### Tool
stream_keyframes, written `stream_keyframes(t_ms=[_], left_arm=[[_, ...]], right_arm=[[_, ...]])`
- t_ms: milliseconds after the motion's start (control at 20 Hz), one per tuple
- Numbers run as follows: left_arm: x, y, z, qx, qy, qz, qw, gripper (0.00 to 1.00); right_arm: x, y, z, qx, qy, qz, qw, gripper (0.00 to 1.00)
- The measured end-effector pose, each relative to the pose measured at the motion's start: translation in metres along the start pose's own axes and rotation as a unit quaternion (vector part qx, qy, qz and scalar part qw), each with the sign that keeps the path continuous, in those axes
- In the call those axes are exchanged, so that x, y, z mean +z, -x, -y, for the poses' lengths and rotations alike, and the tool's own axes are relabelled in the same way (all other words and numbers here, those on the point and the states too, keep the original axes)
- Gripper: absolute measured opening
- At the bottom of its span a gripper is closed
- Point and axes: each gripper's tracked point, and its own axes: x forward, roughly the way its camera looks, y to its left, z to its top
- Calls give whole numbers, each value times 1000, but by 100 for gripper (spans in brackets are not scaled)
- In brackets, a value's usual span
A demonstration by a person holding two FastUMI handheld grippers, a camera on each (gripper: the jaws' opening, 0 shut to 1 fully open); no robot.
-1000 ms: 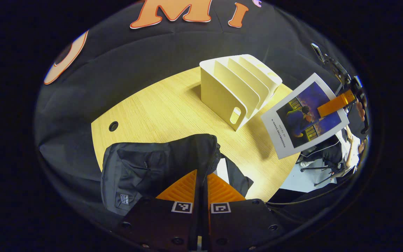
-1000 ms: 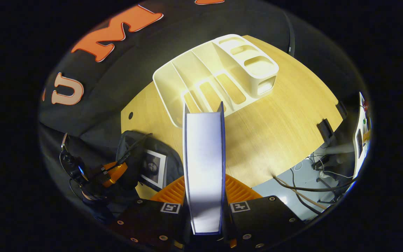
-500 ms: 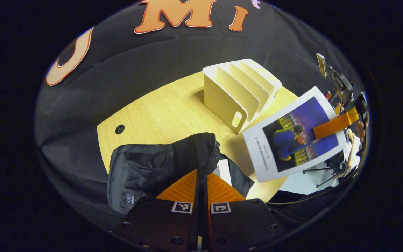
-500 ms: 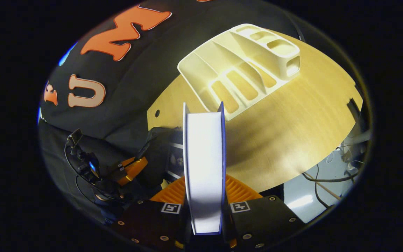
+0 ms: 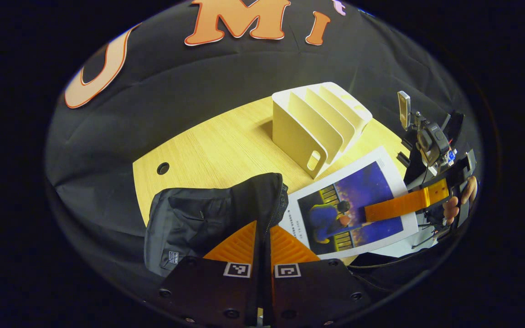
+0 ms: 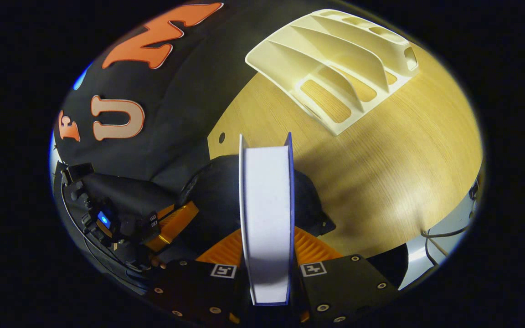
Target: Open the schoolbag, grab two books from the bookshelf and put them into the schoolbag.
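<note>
The right gripper (image 6: 267,255) has its two orange fingers pressed on either cover of a book (image 6: 266,214), page edge facing the camera, and from the left gripper view that book (image 5: 349,205) hangs flat-ish in the air just beside the schoolbag (image 5: 212,214). The left gripper (image 5: 262,246) is pinched on the bag's zipper edge, fingers pressed together with the black fabric between them, lifting the mouth up.

What worries me is the entry — the opening looks narrow and floppy, and the book's leading corner could catch on the rim or the zipper and push the bag along the table (image 5: 208,146) instead of sliding in. If the left grip slips, the mouth collapses. The book is held near one end, so it may also pivot and sag between the fingers. The bookshelf (image 5: 317,123) stands well apart — no danger there.
</note>
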Motion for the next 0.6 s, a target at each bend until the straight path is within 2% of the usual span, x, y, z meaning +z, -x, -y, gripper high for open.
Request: stream_keyframes(t_ms=[350, 500, 600], left_arm=[[3, 3, -8, 9, 8, -2, 1000, 5], [4, -2, -8, 5, 12, -5, 1000, 5], [4, -4, -9, 4, 11, -5, 1000, 5]], right_arm=[[3, 10, -13, 30, -19, -10, 999, 36], [3, 19, -19, 47, -1, -9, 999, 36], [7, 9, -23, 57, 2, -6, 998, 36]])
